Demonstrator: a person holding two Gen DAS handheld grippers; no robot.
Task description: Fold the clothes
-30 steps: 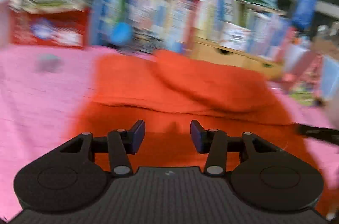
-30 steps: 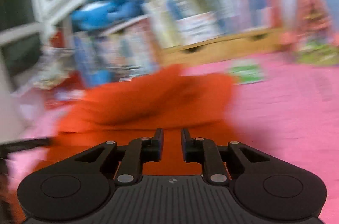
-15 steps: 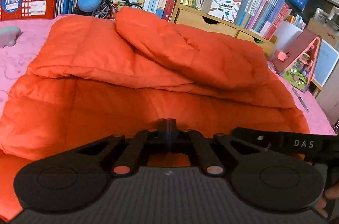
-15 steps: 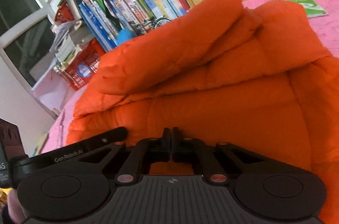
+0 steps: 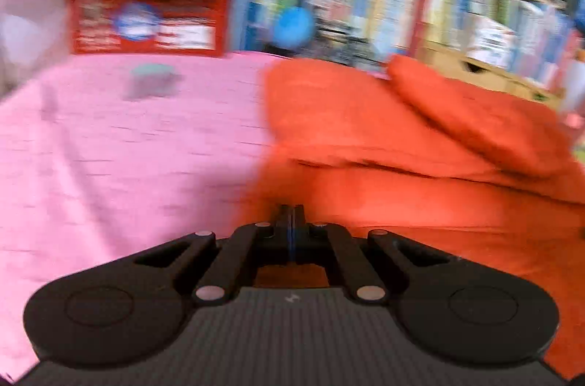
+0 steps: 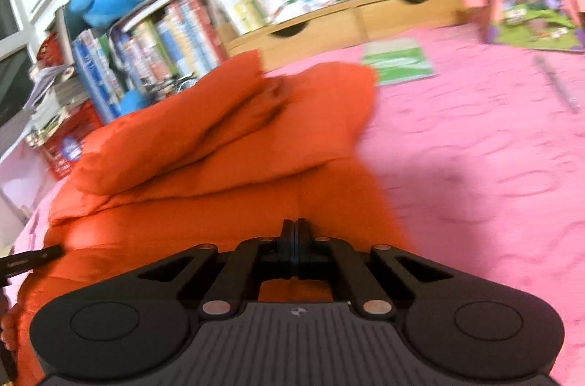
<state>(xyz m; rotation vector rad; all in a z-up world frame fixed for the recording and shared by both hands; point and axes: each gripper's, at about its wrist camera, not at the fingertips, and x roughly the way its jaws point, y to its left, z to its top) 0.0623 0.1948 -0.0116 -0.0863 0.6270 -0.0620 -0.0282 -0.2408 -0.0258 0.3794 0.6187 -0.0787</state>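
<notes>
Your left gripper (image 5: 290, 216) is clenched tight, jaws together at the near left edge of the orange padded jacket (image 5: 420, 144); whether fabric is pinched, can't tell. Your right gripper (image 6: 295, 230) is clenched too, tips on the jacket's near right edge, grip on cloth unclear. The jacket lies partly folded on the pink bedspread (image 5: 109, 166), spreading from 12 to 3 o'clock in the left view. Books (image 6: 226, 2) line the far edge; green booklet (image 6: 398, 60) at 1 o'clock in the right view.
</notes>
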